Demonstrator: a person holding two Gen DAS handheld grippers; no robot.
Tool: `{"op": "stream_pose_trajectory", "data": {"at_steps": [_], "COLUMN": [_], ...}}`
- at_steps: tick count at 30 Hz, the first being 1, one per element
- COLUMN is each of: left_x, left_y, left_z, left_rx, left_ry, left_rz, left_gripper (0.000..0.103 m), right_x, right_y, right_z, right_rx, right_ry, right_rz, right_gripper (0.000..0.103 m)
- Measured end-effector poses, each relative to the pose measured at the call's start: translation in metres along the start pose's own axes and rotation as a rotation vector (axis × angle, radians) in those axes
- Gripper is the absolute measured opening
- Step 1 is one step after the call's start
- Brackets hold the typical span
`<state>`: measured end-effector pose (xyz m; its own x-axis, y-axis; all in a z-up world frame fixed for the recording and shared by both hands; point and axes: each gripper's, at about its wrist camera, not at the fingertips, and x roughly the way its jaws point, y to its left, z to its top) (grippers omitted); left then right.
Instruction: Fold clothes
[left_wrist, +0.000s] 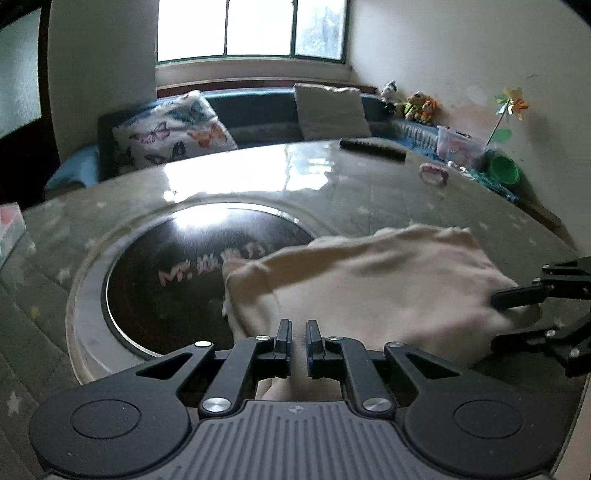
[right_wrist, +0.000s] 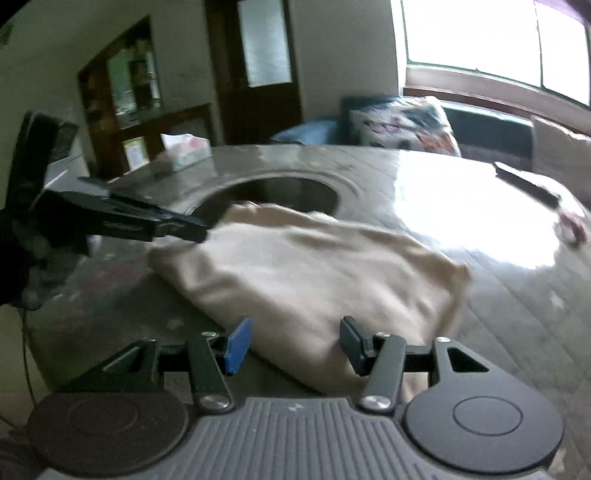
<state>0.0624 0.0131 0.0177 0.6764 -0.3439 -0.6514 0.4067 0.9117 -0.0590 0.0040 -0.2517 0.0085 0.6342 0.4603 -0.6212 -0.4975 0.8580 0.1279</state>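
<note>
1 cream garment (left_wrist: 369, 291) | 2 grippers | 1 round table (left_wrist: 332, 177) | 2 cushions

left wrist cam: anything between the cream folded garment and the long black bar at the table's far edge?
Nothing: in the left wrist view, only bare glossy grey tabletop separates the cream folded garment from the long black bar.

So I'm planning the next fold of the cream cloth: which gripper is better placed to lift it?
Probably the left gripper: its fingers are nearly shut, pinching the cloth at its near edge. The right gripper stands open over the cloth, gripping nothing.
</note>
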Motion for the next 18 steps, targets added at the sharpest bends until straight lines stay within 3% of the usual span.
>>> {"op": "stream_pose_trajectory", "data": {"at_steps": [6,14,18], "left_x": [0.002,-0.013,-0.02], "left_y": [0.007,-0.013,-0.013], "left_z": [-0.006,-0.018,-0.01], "left_rx": [-0.098,-0.108,-0.094], "left_ry": [0.035,0.041,0.01], "left_rz": [-0.046,-0.077,-0.065], "left_gripper": [0.007,0.006,0.008], "right_x": [-0.004,-0.02,-0.031], "right_y": [-0.003,-0.016,-0.023], "right_z": [-0.007,-0.014,-0.005], "right_rx": [-0.034,-0.06,-0.013], "right_ry": [0.022,0.066,0.027], "right_rz": [-0.006,-0.045,-0.032], "right_gripper": [0.047,0.043,0.043]}}
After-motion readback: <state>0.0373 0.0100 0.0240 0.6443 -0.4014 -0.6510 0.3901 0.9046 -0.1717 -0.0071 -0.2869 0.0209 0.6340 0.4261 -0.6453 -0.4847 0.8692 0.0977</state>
